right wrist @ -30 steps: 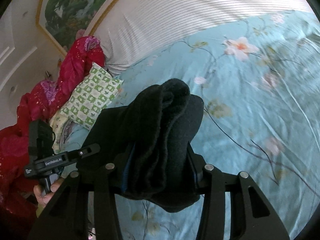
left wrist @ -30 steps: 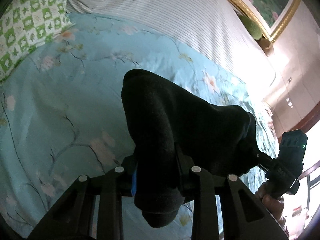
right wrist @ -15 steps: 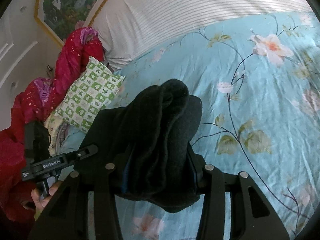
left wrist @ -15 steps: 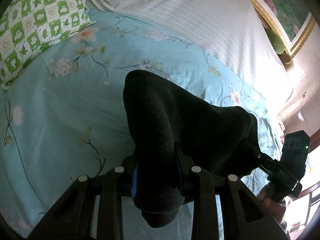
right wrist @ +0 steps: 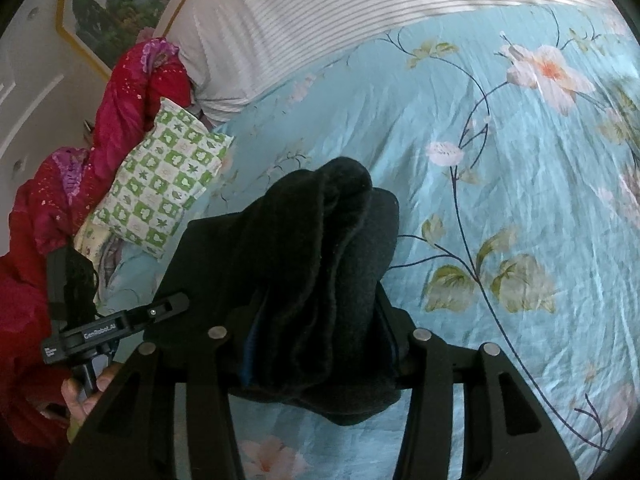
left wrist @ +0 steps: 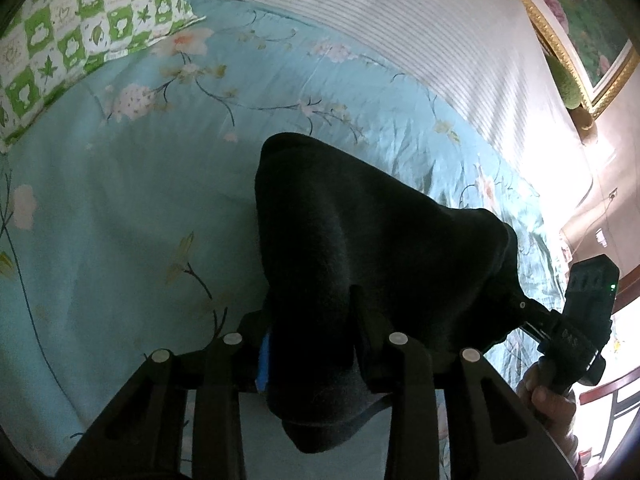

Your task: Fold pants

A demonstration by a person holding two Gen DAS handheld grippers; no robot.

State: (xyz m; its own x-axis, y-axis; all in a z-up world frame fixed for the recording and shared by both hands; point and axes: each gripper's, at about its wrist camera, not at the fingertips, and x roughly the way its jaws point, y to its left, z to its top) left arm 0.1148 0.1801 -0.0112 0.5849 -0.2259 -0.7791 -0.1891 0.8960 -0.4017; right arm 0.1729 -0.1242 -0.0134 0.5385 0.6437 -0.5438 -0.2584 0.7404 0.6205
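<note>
The black pants (left wrist: 360, 240) are bunched and held up between both grippers above the light blue floral bedspread (left wrist: 120, 200). My left gripper (left wrist: 312, 344) is shut on one end of the pants, whose cloth hides the fingertips. My right gripper (right wrist: 316, 344) is shut on the other end of the pants (right wrist: 320, 248), several layers thick. The right gripper also shows at the right edge of the left wrist view (left wrist: 576, 320), and the left gripper at the left of the right wrist view (right wrist: 116, 324).
A green and white checked pillow (right wrist: 160, 200) lies at the bed's left side, beside red bedding (right wrist: 80, 160). A white striped cover (left wrist: 400, 40) lies across the head of the bed. A gold-framed painting (left wrist: 580, 20) hangs behind.
Both grippers have carried the pants farther over the bedspread toward the head of the bed and the pillow. Both grips are unchanged.
</note>
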